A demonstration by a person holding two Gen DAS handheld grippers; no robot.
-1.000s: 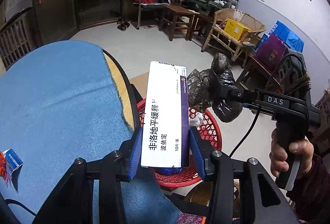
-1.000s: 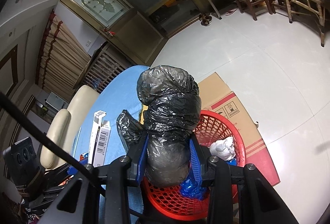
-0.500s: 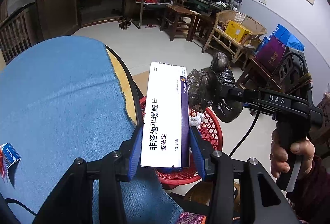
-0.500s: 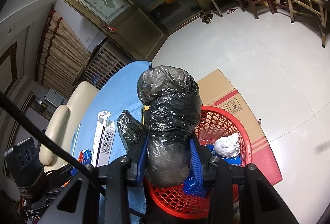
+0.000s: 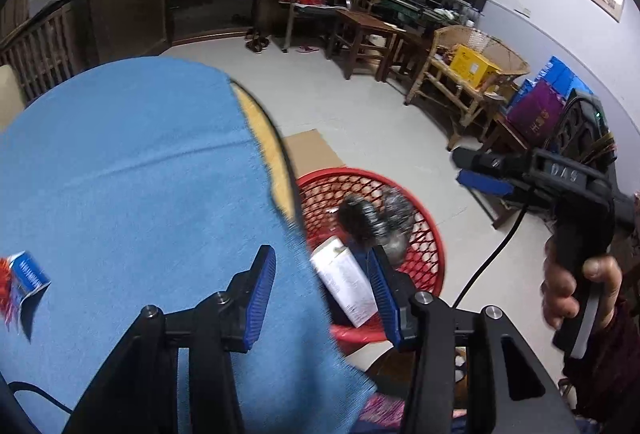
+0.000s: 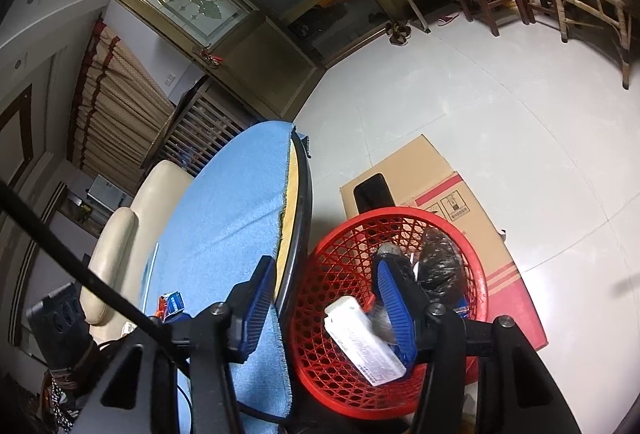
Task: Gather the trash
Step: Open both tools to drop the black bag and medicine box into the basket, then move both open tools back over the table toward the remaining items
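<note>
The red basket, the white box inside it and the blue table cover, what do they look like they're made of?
Red basket: most likely moulded plastic, glossy, with an open diamond lattice wall.
White box: apparently thin printed cardboard, matte, with sharp folded edges and small print.
Blue table cover: looks like woven or felted fabric, matte and fuzzy, with a frayed cut edge.

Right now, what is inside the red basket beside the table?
Inside the red basket lie a white medicine box and a crumpled black plastic bag. A bit of blue shows by the bag; whatever lies beneath them is covered.
</note>
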